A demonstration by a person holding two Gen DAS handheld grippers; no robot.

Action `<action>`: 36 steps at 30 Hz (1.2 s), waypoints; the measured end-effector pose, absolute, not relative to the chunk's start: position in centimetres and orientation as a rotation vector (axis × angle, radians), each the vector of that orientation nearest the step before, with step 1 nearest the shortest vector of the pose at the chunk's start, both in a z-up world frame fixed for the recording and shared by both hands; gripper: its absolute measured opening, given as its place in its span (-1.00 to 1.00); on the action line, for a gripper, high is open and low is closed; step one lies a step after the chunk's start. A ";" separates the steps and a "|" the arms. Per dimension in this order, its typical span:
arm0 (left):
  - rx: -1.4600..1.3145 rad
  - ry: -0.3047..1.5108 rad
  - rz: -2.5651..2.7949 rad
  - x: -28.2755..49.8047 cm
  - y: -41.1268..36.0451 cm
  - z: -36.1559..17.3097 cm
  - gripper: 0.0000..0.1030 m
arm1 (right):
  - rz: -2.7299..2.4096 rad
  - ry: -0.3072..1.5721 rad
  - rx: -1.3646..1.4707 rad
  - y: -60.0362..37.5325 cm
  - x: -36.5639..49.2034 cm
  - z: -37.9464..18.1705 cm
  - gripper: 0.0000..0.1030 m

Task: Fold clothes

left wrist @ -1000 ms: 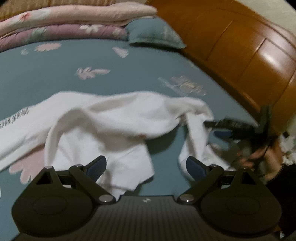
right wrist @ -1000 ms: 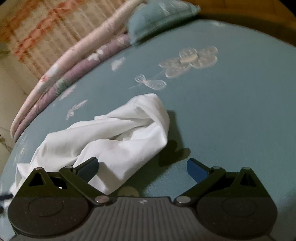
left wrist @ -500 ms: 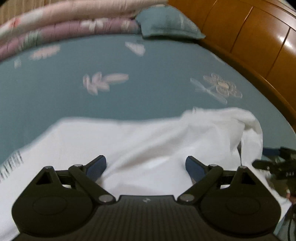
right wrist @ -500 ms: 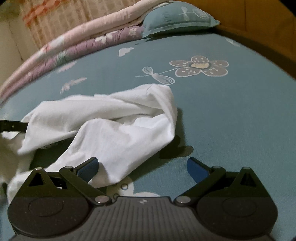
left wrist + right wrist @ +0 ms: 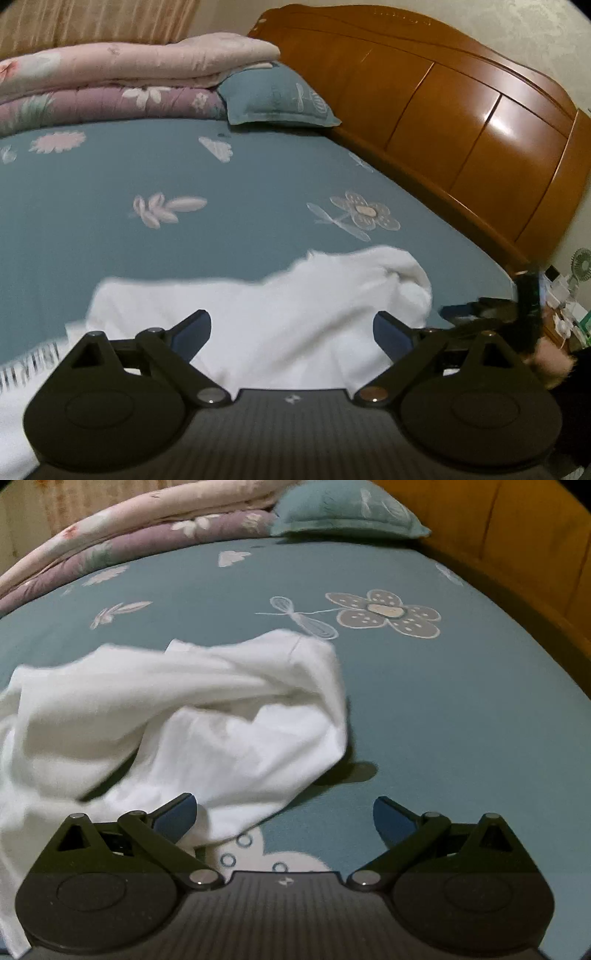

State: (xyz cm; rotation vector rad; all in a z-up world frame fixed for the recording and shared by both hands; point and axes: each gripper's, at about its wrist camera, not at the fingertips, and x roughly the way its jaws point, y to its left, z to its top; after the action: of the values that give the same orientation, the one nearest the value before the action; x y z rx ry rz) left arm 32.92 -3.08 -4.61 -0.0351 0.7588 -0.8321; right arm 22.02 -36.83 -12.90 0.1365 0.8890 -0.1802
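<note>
A white garment (image 5: 266, 317) lies crumpled on the blue-green flowered bed sheet (image 5: 110, 236). My left gripper (image 5: 291, 332) is open low over the cloth, which fills the space between its fingers without being clamped. In the right wrist view the same white garment (image 5: 192, 720) is bunched at left and centre. My right gripper (image 5: 284, 814) is open at the garment's near right edge, its left finger (image 5: 173, 812) over the cloth and its right finger over bare sheet. The right gripper (image 5: 491, 314) also shows at the right of the left wrist view, held by a hand (image 5: 550, 363).
Folded pink and purple quilts (image 5: 110, 85) and a teal pillow (image 5: 277, 98) are stacked at the far side of the bed. A wooden headboard (image 5: 443, 110) runs along the right. A small fan and clutter (image 5: 576, 280) sit beyond the bed's right edge.
The left gripper dropped and moved forward over the garment, which has spread flatter. The right gripper's view swung right and closer to the garment's edge. Both stayed open.
</note>
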 end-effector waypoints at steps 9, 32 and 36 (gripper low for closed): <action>-0.113 1.047 -0.910 38.2 -6.1 -10.2 0.83 | -0.310 1.035 0.108 -37.0 27.1 -10.6 1.00; -0.155 1.400 -0.599 40.1 -7.9 4.1 0.82 | 0.062 1.200 0.489 -35.1 32.8 2.4 0.23; -0.200 1.415 -0.497 40.6 -9.0 2.9 0.82 | 0.213 1.262 0.466 -34.3 37.7 -1.7 0.23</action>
State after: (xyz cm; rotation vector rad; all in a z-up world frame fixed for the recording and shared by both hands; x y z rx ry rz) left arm 40.62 -8.98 2.95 -0.2001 1.4155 -0.4974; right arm 37.70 -34.27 -1.68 0.4657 1.2619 0.2135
